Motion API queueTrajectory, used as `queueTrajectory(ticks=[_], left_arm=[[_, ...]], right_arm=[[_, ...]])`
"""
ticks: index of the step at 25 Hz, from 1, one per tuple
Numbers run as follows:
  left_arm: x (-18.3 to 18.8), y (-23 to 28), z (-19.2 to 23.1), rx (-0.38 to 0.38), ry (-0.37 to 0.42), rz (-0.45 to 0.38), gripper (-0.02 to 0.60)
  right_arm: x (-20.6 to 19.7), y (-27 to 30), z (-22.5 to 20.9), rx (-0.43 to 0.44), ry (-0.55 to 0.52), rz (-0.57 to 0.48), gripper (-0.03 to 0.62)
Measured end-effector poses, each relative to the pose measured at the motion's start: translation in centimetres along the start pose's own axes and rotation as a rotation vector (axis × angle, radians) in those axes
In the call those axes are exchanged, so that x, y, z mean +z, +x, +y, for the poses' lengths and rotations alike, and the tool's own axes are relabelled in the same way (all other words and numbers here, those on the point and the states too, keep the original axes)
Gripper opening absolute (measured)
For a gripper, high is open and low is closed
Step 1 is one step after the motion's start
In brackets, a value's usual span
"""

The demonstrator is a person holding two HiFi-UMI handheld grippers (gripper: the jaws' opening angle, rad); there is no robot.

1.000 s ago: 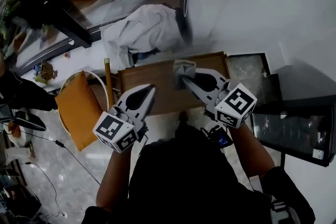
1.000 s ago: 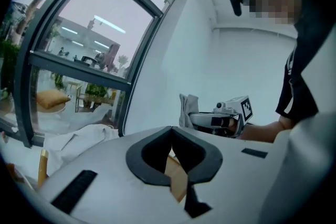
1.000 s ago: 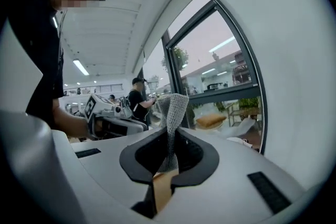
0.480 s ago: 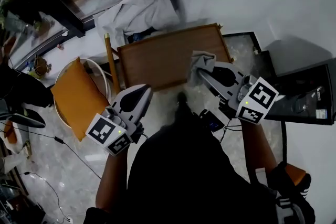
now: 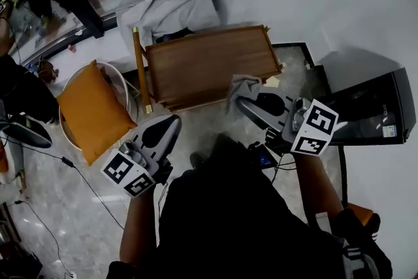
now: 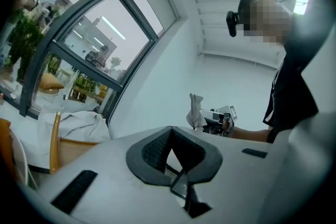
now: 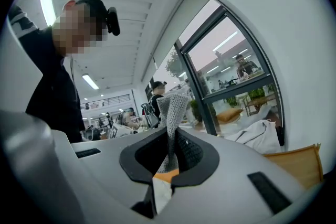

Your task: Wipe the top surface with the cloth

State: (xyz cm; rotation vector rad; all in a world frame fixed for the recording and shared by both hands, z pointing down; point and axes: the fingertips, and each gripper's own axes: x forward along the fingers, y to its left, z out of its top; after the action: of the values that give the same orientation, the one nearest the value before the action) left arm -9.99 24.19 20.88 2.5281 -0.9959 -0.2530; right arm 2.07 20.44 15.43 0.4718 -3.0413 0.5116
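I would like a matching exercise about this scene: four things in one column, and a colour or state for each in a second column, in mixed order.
Things:
1. cloth
2. cushion
3. table top
4. left gripper

Descriptions:
A. orange
B. jaws together, nothing held
C. grey, clamped in the right gripper
D. brown wood

Pairs: 1-C, 2-A, 3-D, 4-B

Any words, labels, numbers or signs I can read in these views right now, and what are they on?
No text is legible in any view.
Small white sticker on the black glass-fronted cabinet: too small to read.
Left gripper and right gripper: only black-and-white square marker patterns, no words.
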Motion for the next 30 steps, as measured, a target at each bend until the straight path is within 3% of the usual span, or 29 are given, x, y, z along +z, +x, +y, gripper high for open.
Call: queueTrajectory(ticks=[8,14,21,26,30], left_arm=[[0.7,0.5,-4.5,-0.045,0.014,0.004,0.011],[-1.5,3.5,-8.8,-0.047,0.031,0.053,0.011],[-5.7,6.8,-15.1,-0.059,-0.061,0.074,0.011],[-7.4,6.6,-16.3,-0.012,-0.006,0.128,0.011],[-7.1,5.9,-16.3,0.000,0.032,0.121,0.011]], right_arm=[[-0.9,-0.9,2.7,0.131,-0.037,0.054,0.034],[-0.9,-6.3,3.9,0.170,-0.024,0.031,0.034],[-3.3,-12.9,4.4,0.213,0.002,0.022,0.034],[-4.7,-13.7,4.5,0.242,-0.003,0.014,0.034],[-5.2,-13.7,4.8,0.230,-0.004,0.006,0.034]])
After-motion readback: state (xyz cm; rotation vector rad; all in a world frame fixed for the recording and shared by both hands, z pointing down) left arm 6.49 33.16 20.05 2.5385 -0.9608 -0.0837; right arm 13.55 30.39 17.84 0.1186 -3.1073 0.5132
